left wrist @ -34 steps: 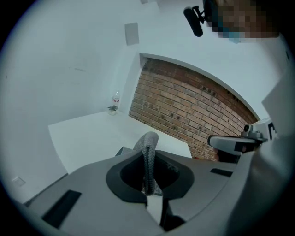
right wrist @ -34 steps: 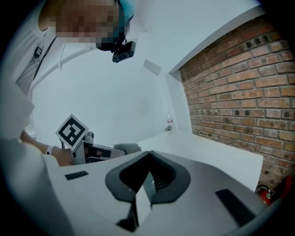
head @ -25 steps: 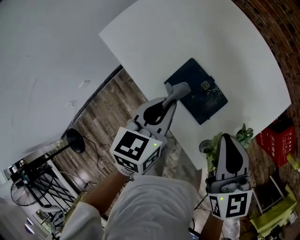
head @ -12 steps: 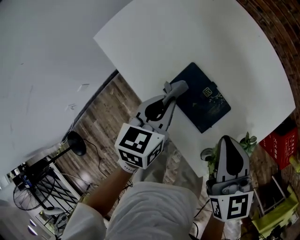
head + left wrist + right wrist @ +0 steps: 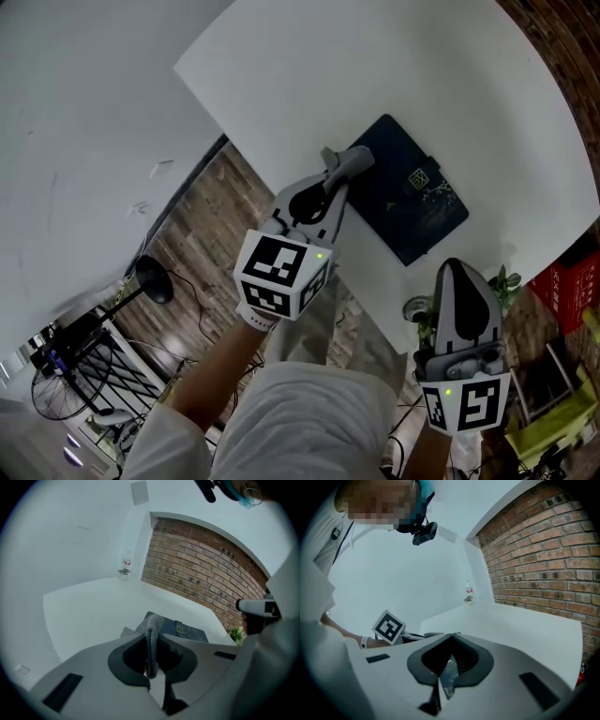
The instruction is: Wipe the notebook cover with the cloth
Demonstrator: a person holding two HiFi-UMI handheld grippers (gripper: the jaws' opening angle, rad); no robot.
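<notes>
The left tool (image 5: 339,171) is clamped on the cloth (image 5: 355,158), a grey knitted piece. In the left gripper view the cloth (image 5: 151,644) runs as a narrow strip between the two jaws, and its free end comes out in front of them. In the head view this free end lies over the corner of the notebook (image 5: 412,202) that is nearest to the left tool. I cannot tell whether it presses on the cover or only hangs just above it. The notebook has a dark blue cover with a small golden emblem (image 5: 419,175), and it lies flat and closed on the white bench (image 5: 394,75), near the bench edge on the person's side. The right tool (image 5: 458,272) is held well apart from the notebook, beyond that bench edge and beside a small green plant (image 5: 423,311). In the right gripper view its jaws (image 5: 451,638) are together at the tips and there is nothing between them. Behind the bench there is a brick wall (image 5: 201,573), and a small vase (image 5: 124,569) stands at the far corner of the bench. Below the bench edge a wooden floor (image 5: 202,248) shows.
</notes>
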